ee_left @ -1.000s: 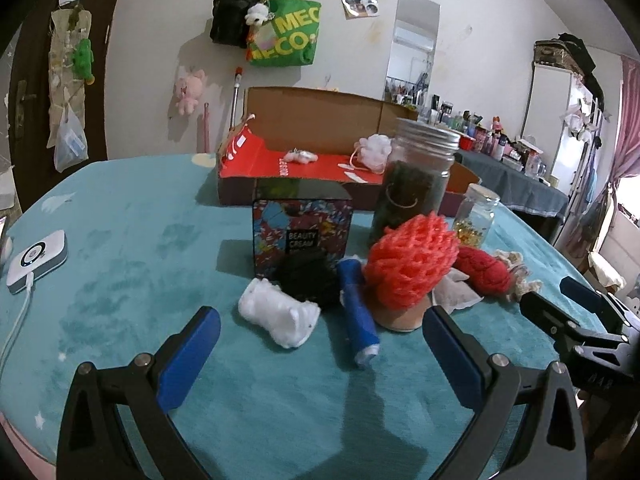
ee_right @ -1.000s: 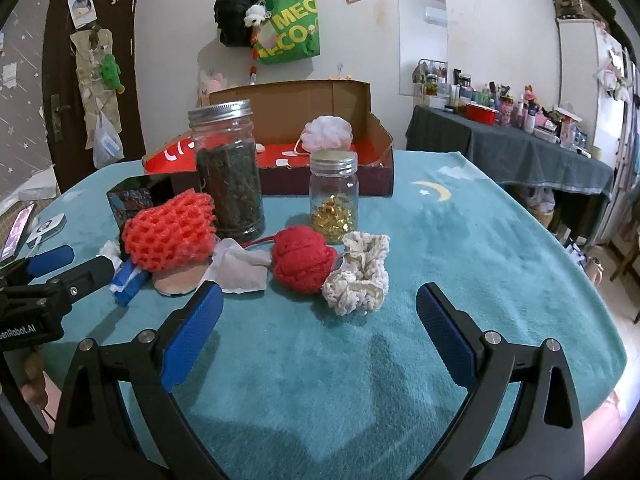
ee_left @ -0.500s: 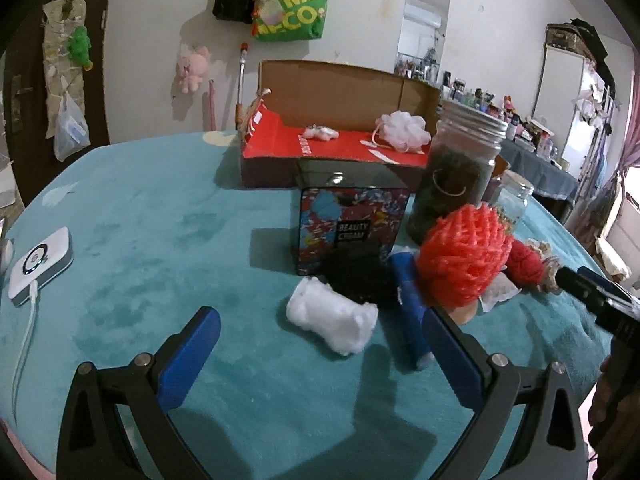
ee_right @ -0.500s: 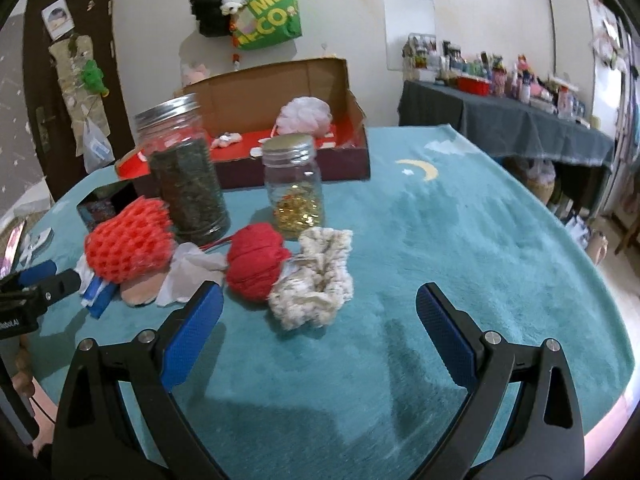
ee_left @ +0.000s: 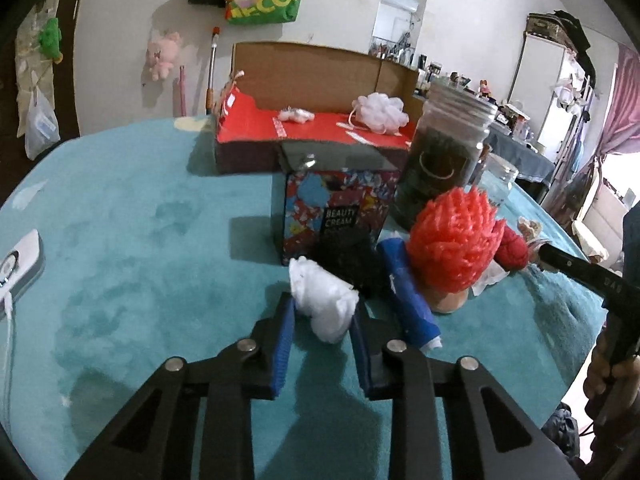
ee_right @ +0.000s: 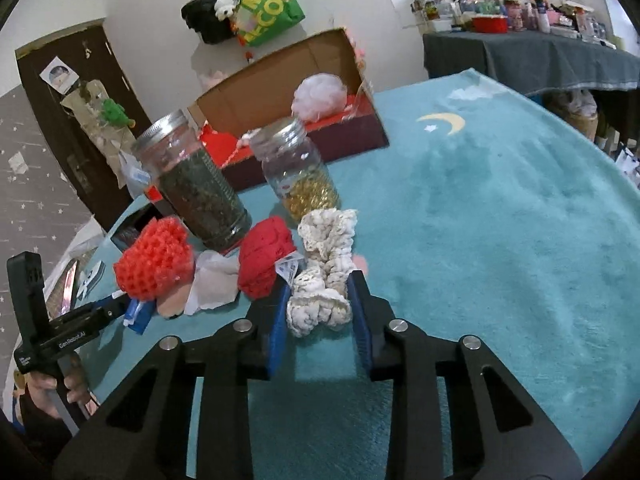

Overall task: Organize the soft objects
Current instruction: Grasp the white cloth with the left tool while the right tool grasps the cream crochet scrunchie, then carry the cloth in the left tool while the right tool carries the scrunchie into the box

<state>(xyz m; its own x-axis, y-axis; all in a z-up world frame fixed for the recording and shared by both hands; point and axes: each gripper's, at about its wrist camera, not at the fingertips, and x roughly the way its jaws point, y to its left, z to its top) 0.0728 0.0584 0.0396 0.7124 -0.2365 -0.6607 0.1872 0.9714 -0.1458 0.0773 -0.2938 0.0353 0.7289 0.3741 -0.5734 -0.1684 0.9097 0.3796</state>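
My left gripper (ee_left: 322, 314) is shut on a white fluffy wad (ee_left: 324, 300) lying on the teal table cover. Right behind it are a black fuzzy ball (ee_left: 348, 260), a blue roll (ee_left: 408, 292) and a red-orange net sponge (ee_left: 456, 240). My right gripper (ee_right: 318, 300) is shut on a cream crocheted scrunchie (ee_right: 324, 272), with a red yarn ball (ee_right: 264, 260) touching its left finger. The net sponge (ee_right: 154, 258) lies further left. An open cardboard box with a red floor (ee_left: 316, 128) stands at the back, holding a white bath pouf (ee_left: 380, 108).
A patterned cream box (ee_left: 336, 208), a big jar of dark leaves (ee_left: 444, 164) and a small jar of gold capsules (ee_right: 300, 176) stand among the soft things. A white device (ee_left: 18, 264) lies at the left table edge. The other gripper's handle shows in the right wrist view (ee_right: 60, 336).
Both grippers moved forward and down and closed: the left on the white wad, the right on the cream scrunchie. Both were wide open before.
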